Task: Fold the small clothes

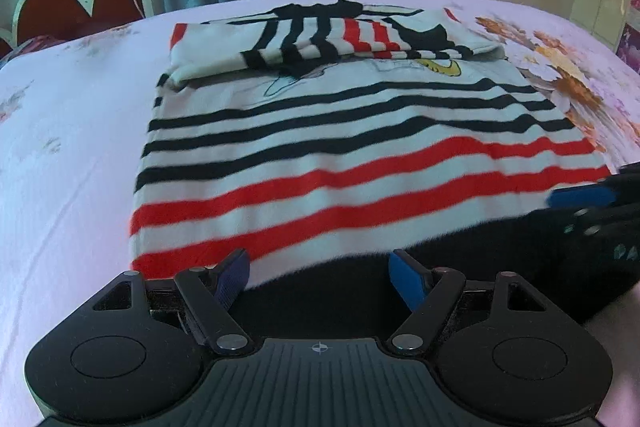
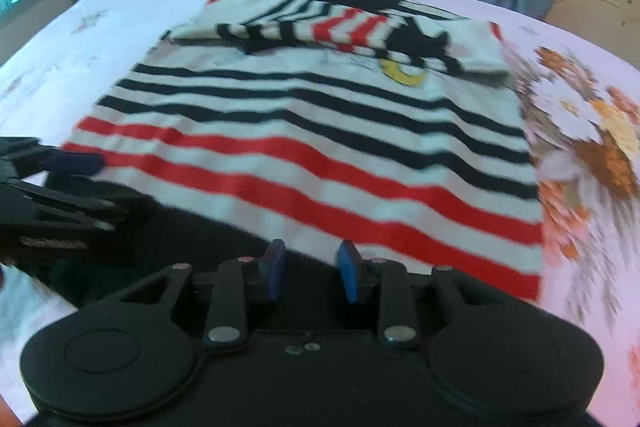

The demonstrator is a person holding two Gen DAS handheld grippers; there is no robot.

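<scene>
Left wrist view: we see the left gripper with its blue fingers spread wide, grasping nothing, poised at the near hem of the striped shirt. Right wrist view: we see the right gripper parted more narrowly, likewise released at the hem. We cannot make out the hem itself, blurred and shadowed. We find the shirt flat on the floral bedsheet, long axis running away from us, folded sleeves farthest.
</scene>
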